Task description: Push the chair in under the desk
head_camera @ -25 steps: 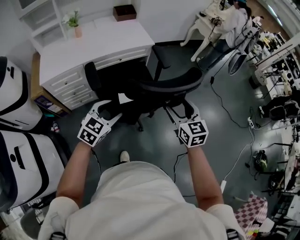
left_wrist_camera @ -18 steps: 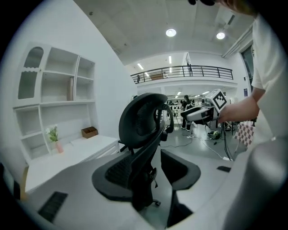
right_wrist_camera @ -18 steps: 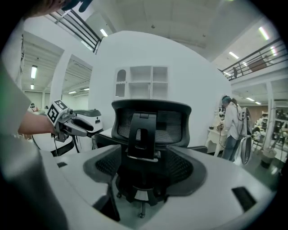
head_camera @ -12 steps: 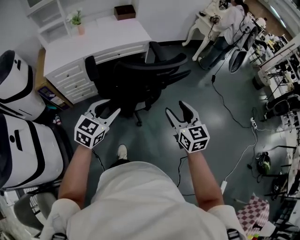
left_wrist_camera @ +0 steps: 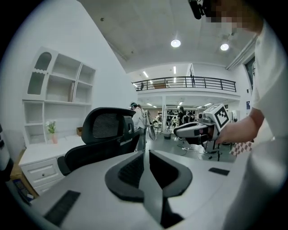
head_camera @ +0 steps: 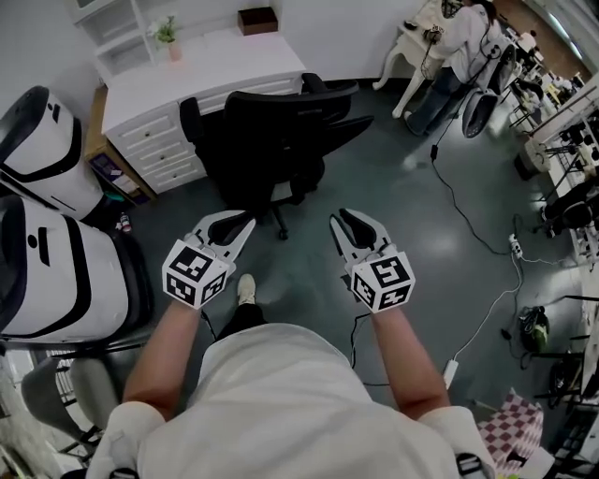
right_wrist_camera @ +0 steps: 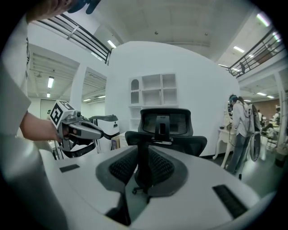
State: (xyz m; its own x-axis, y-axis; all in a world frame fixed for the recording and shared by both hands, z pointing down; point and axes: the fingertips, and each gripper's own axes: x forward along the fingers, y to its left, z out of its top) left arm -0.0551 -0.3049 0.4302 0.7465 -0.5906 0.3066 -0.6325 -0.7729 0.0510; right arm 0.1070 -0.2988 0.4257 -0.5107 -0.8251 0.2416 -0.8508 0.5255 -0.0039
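Observation:
The black mesh office chair (head_camera: 271, 131) stands against the front of the white desk (head_camera: 211, 70), its backrest toward me. It also shows in the left gripper view (left_wrist_camera: 108, 130) and the right gripper view (right_wrist_camera: 164, 123). My left gripper (head_camera: 245, 223) and right gripper (head_camera: 342, 220) hang over the grey floor on the near side of the chair, clear of it. Both sets of jaws have just been closing and now stand together at the tips with nothing between them. The left gripper view (left_wrist_camera: 144, 155) shows only a thin slit between the pads. The right gripper view (right_wrist_camera: 141, 155) shows a narrow gap.
Two large white machines (head_camera: 47, 234) stand at the left. A potted plant (head_camera: 168, 33) and a brown box (head_camera: 257, 19) sit on the desk. A person (head_camera: 459, 37) is at a table far right, beside a fan (head_camera: 482, 112). Cables (head_camera: 468, 224) run across the floor.
The chair has rolled toward the desk. Both grippers have come off its backrest and drawn back toward me, and their jaws have gone from wide apart to closed.

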